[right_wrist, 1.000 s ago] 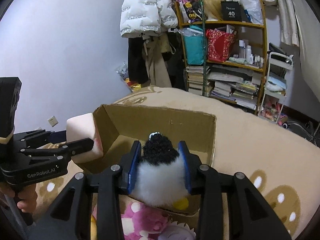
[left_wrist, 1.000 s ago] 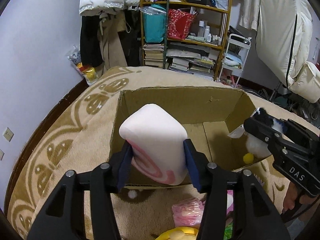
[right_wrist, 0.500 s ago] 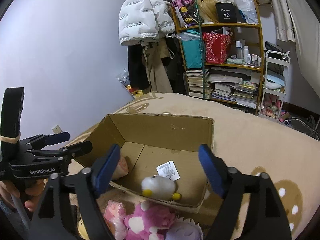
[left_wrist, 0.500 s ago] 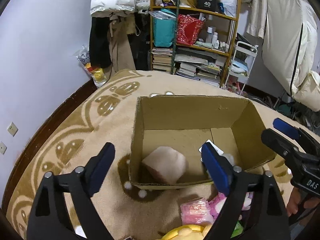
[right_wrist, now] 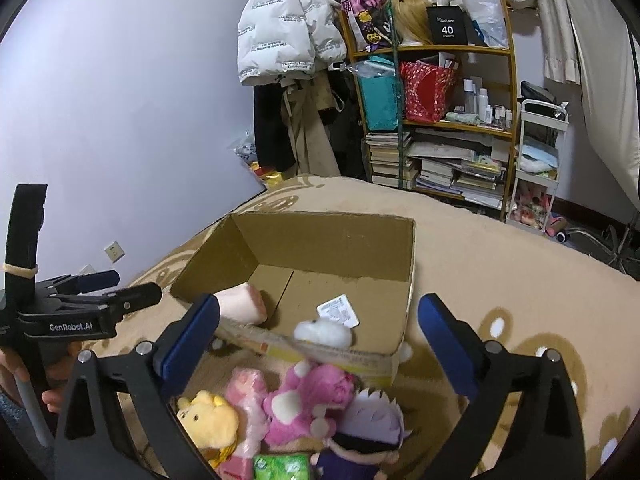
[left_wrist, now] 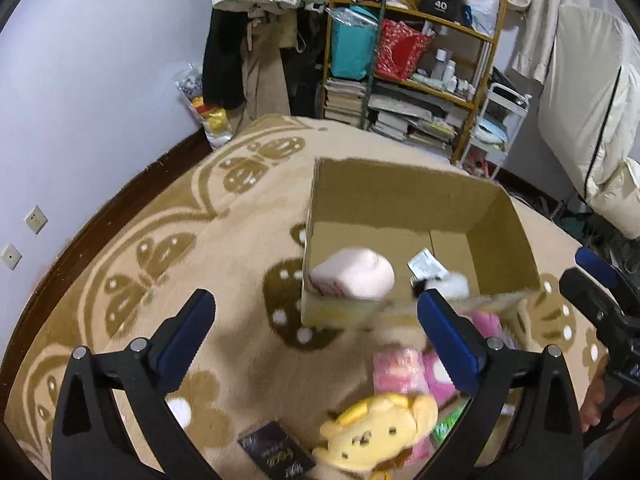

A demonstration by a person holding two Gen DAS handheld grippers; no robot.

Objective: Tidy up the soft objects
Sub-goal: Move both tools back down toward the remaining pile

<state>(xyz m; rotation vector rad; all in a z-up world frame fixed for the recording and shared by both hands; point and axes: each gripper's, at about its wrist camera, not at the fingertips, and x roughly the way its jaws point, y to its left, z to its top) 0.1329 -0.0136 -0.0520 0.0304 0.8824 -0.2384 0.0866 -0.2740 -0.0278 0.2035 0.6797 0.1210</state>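
Note:
An open cardboard box (left_wrist: 404, 196) (right_wrist: 332, 236) stands on the carpet. Inside lie a pink-and-white cushion (left_wrist: 352, 278) (right_wrist: 242, 304) and a white fluffy penguin toy (left_wrist: 450, 283) (right_wrist: 322, 332). My left gripper (left_wrist: 314, 332) is open and empty, held above the carpet in front of the box. My right gripper (right_wrist: 318, 330) is open and empty above the box's near edge. Below it lie a yellow plush (right_wrist: 210, 426) (left_wrist: 380, 436), a pink wrapped toy (right_wrist: 244, 392), a pink plush (right_wrist: 310, 400) and a purple-haired doll (right_wrist: 368, 432).
A green packet (right_wrist: 282, 466) lies among the toys. A dark packet (left_wrist: 276, 454) lies on the patterned carpet (left_wrist: 160, 264). A cluttered bookshelf (right_wrist: 436, 120), hanging coats (right_wrist: 288, 48) and a white cart (right_wrist: 538, 160) stand at the far wall.
Both grippers opened and dropped the cushion and the penguin into the box, then pulled back and up. The toy pile on the carpet has come into view.

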